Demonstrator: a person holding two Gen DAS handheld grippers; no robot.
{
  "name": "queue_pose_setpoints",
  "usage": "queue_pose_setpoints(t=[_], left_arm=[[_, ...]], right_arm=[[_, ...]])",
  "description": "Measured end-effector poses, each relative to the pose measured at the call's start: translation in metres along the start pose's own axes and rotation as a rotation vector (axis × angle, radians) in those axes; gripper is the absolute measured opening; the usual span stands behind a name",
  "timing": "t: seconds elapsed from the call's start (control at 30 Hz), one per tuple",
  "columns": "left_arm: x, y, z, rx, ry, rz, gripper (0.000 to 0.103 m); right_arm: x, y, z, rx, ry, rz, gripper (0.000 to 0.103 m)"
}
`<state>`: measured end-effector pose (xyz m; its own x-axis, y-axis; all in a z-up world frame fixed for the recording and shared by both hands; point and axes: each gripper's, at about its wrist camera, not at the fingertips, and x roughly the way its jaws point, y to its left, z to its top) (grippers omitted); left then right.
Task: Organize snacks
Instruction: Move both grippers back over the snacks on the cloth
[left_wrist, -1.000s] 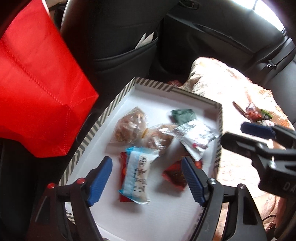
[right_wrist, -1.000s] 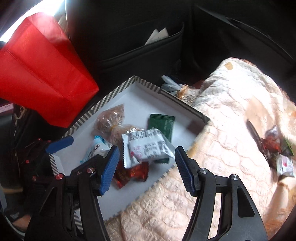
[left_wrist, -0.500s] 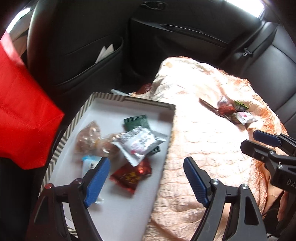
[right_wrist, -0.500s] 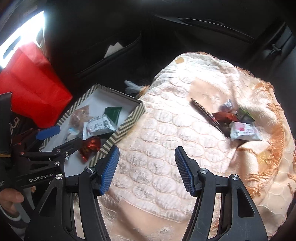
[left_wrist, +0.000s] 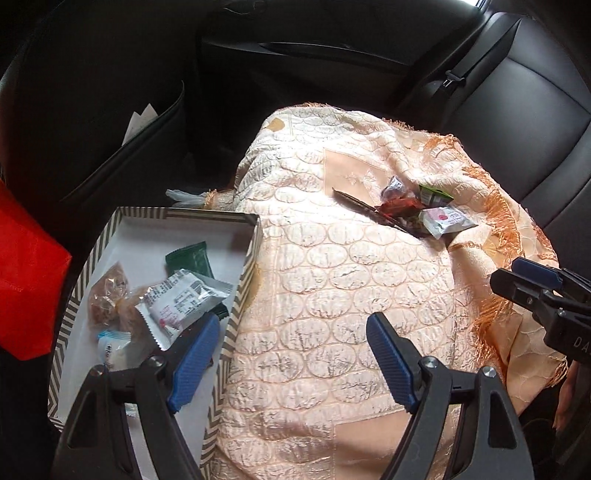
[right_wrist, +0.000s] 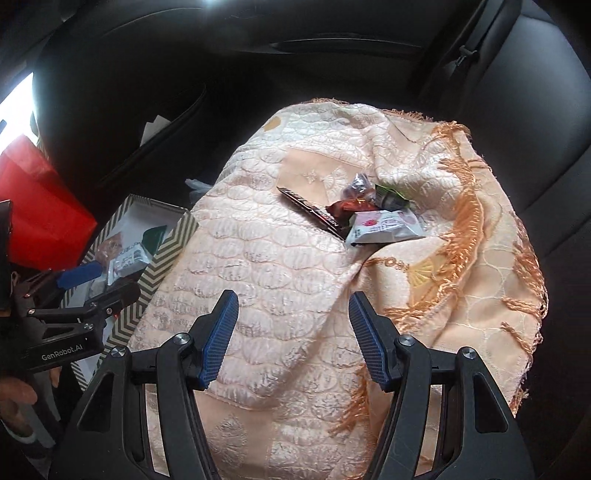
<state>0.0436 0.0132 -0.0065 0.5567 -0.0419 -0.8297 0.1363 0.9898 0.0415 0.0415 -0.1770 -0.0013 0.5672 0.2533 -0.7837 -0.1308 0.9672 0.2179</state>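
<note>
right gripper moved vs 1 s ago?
Yes. The right gripper swung right, away from the striped box, which was between its fingers and now sits far left, toward the loose snacks on the blanket.

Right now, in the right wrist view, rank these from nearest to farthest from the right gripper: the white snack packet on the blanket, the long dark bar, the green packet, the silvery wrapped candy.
From the right gripper, jaws open:
1. White snack packet, ahead and slightly right.
2. Long dark bar, just left of it.
3. Green packet and silvery wrapped candy, at the pile's back: too close to call.
</note>
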Motion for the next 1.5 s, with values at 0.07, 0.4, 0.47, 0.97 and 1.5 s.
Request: queue_pose_setpoints(t=[0.07, 0.4, 0.47, 0.97, 1.5], left_arm=[[0.004, -0.007, 0.002, 0.008, 0.009, -0.009, 0.083], [0.028, -0.031, 0.023, 0.030, 0.034, -0.029, 0.083], [0.034, -0.035, 0.029, 0.031, 0.037, -0.028, 0.083], [0.095, -0.066, 0.100, -0.061, 0.092, -0.071, 0.083], [0.186, -0.129, 0.144, -0.128, 0.277, -0.037, 0.083]], right_arm=[[-0.002, -0.008, -0.001, 0.019, 0.000, -0.002, 0.063], [-0.004, -0.030, 0.003, 0.058, -0.007, -0.016, 0.063], [-0.003, -0.033, 0.003, 0.063, -0.005, -0.017, 0.063], [0.009, -0.051, 0.011, 0.089, 0.006, -0.010, 0.063], [0.007, -0.062, 0.011, 0.136, -0.009, 0.060, 0.063]])
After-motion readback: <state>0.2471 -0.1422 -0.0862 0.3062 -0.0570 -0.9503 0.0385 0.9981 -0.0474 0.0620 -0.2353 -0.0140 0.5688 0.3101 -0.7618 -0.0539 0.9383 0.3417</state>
